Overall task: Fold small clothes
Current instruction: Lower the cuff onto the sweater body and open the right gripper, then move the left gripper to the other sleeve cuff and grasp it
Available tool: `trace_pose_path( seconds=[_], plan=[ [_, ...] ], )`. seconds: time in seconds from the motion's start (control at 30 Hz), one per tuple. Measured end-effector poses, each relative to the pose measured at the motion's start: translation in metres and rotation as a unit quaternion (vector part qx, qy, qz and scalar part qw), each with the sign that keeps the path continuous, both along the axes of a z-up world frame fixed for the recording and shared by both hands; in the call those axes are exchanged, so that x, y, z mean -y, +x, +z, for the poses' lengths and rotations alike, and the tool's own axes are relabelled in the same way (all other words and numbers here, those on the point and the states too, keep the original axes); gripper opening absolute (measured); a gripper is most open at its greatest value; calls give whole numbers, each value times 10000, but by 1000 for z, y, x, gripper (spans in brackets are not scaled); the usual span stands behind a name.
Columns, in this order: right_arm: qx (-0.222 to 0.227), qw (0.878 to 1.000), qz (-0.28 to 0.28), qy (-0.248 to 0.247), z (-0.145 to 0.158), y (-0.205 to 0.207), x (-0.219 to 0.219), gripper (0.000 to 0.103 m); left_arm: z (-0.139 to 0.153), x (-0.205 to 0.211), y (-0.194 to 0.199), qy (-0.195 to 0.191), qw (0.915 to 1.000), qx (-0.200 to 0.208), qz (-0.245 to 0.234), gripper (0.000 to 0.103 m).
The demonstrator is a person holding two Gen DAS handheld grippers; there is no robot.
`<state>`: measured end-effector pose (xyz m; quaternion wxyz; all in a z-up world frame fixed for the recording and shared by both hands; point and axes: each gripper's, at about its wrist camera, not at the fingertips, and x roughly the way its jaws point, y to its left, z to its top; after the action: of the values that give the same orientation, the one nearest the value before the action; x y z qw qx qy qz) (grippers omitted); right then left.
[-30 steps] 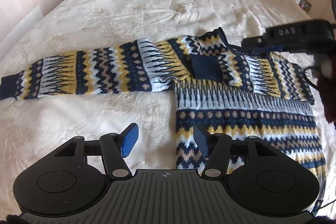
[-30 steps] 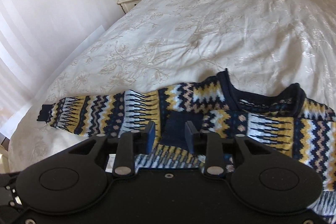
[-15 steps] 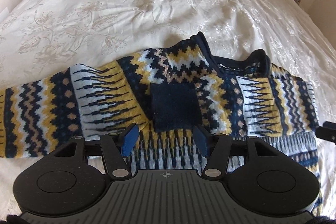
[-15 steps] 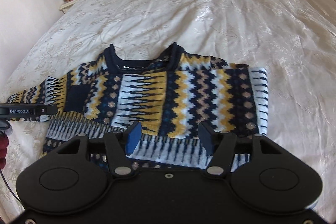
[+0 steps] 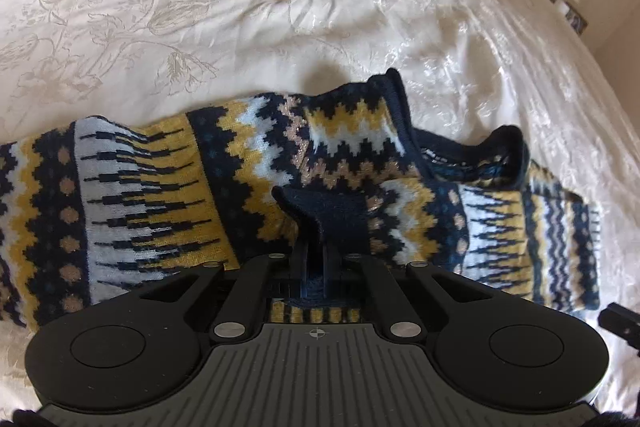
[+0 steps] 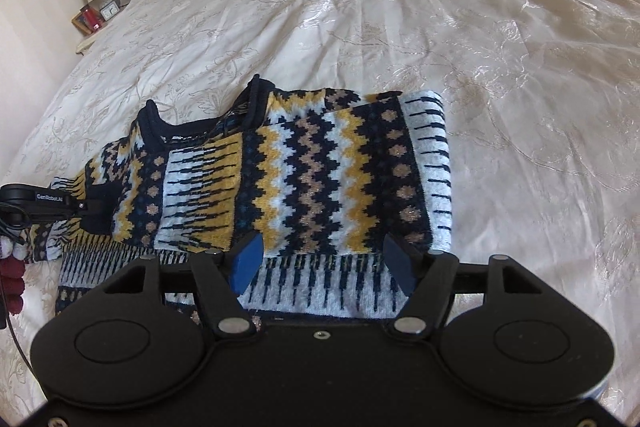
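The left gripper point(image 5: 316, 259) has its jaws pinched tight on the navy cuff point(image 5: 332, 223) of the sweater's right sleeve, which lies folded across the chest of the sweater point(image 6: 320, 167). The knit bunches into a ridge just ahead of the closed jaws. The right gripper point(image 6: 322, 263) hovers with jaws spread wide, nothing between them, and the folded sleeve band and the striped body lie directly ahead of and beneath its jaws. The sweater rests flat on the cream bedspread point(image 6: 440, 27), its neckline point(image 6: 200, 119) ahead and to the left of the right jaws; the other sleeve point(image 5: 100, 211) runs out to the left of the left jaws.

The step in hand looks like tidying the folded sleeve — the cuff pinch seems meant to square it across the chest. To do it well, I judge the cuff should be drawn level and low, so the layer beneath does not drag along, then laid with its edge parallel to the shoulder line before the jaws let go. The right gripper could press the body down ahead of its jaws to hold the fold steady.

Readable writing: "GenRobot.AI" on the side of the left gripper in the right wrist view. A label inside the neckline is too small to read.
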<state>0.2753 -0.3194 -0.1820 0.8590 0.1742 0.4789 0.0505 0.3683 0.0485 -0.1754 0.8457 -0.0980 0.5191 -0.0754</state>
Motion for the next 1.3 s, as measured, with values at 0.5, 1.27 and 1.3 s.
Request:
trace_pose_path(
  seconds=[0.5, 1.27, 1.3],
  plan=[
    [-168, 9994, -300, -97, -22, 43, 31, 75, 8, -48, -9, 165, 9991, -31, 379, 6],
    [-503, 9954, -800, -138, -5, 7, 25, 99, 3, -89, -87, -285, 9933, -268, 1084, 79],
    [-513, 9960, -721, -106, -2, 3, 17, 99, 4, -93, -97, -261, 9923, -292, 1174, 79]
  ],
)
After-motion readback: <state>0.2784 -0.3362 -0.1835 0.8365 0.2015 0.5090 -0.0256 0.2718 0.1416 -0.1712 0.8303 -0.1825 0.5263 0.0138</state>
